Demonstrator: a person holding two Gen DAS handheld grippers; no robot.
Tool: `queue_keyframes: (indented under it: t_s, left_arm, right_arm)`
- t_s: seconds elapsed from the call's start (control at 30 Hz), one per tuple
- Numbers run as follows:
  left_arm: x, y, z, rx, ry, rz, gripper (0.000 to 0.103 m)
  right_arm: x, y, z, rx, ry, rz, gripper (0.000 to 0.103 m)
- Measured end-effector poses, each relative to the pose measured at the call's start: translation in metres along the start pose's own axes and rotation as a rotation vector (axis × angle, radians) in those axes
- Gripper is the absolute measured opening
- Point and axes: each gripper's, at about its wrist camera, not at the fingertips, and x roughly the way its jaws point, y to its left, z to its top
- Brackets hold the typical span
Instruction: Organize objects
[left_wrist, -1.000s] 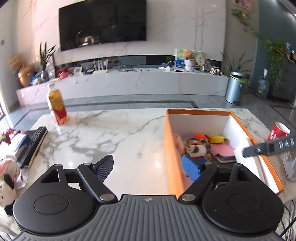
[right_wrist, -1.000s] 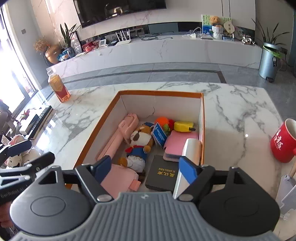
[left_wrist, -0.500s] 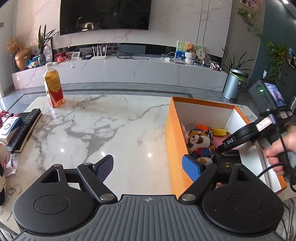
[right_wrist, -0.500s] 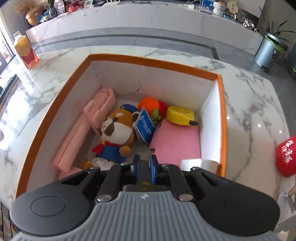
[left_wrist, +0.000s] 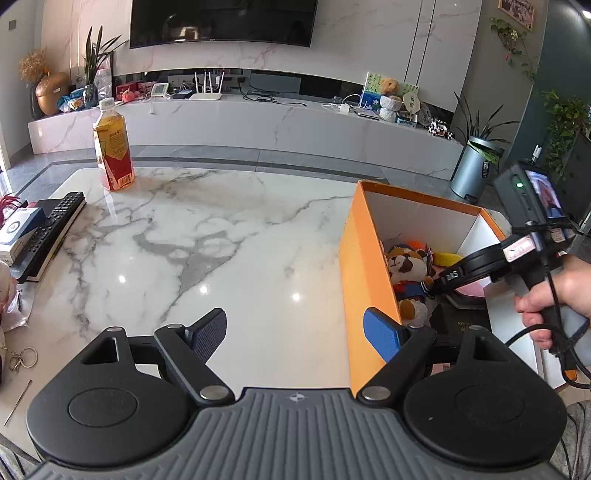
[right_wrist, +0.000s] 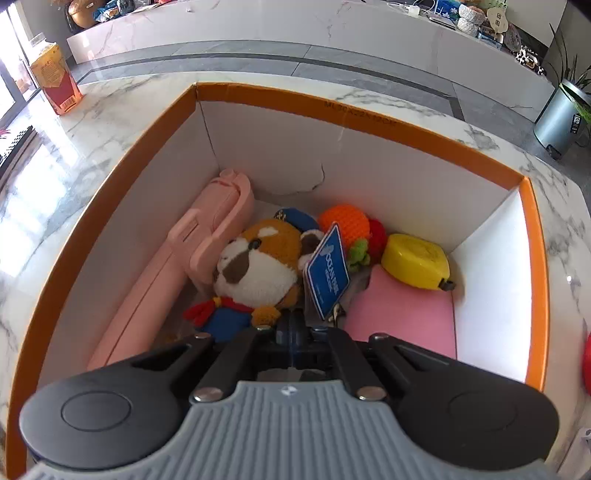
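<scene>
The right gripper (right_wrist: 295, 332) is pointed down into the orange box (right_wrist: 110, 206), and its jaws are pinched fully together with nothing visibly caught between them. It sits just at the near side of the plush dog (right_wrist: 258, 258), right by the blue tag (right_wrist: 327, 273) (can't tell if it's actually touching either one). In the box, a pink case (right_wrist: 177, 273) runs along the left wall, a pink pad (right_wrist: 402, 317) lies against the right wall with a yellow tape measure (right_wrist: 415, 260) at its far end, and an orange knitted toy (right_wrist: 343, 221) sits near the far wall.

The left gripper (left_wrist: 295, 334) hangs wide open and holding nothing, straddling the box's near-left corner. A drink bottle (left_wrist: 112, 147) stands at the marble tabletop's (left_wrist: 207, 236) far-left corner, and a remote (left_wrist: 51, 232) lies along its left edge.
</scene>
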Motion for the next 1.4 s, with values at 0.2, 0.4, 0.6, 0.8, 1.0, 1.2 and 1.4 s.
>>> queue_keyframes:
  t_s: [0.2, 0.4, 0.6, 0.8, 1.0, 1.2, 1.4]
  left_arm:
    - [-0.001, -0.002, 0.0, 0.0, 0.0, -0.008, 0.096]
    - [-0.006, -0.015, -0.002, 0.017, -0.018, -0.056, 0.096]
    - [-0.001, -0.023, -0.008, -0.042, -0.004, -0.039, 0.096]
    - [-0.005, -0.041, -0.01, 0.063, 0.008, 0.027, 0.096]
    - [-0.029, -0.056, -0.013, 0.105, -0.041, 0.042, 0.096]
    - [-0.057, -0.06, -0.023, 0.141, -0.146, 0.06, 0.096]
    - [-0.07, -0.06, -0.038, 0.154, -0.173, 0.087, 0.096]
  right_arm:
    - [-0.099, -0.013, -0.034, 0.025, -0.212, -0.096, 0.007]
    - [-0.141, -0.017, -0.085, 0.154, -0.24, -0.058, 0.02]
    - [-0.139, -0.003, -0.116, 0.27, -0.316, -0.037, 0.066]
    - [-0.14, 0.013, -0.121, 0.265, -0.367, -0.022, 0.089]
    - [-0.147, 0.03, -0.136, 0.251, -0.407, -0.024, 0.096]
    - [-0.163, 0.042, -0.159, 0.24, -0.44, -0.032, 0.097]
    - [-0.179, 0.055, -0.178, 0.213, -0.467, -0.032, 0.097]
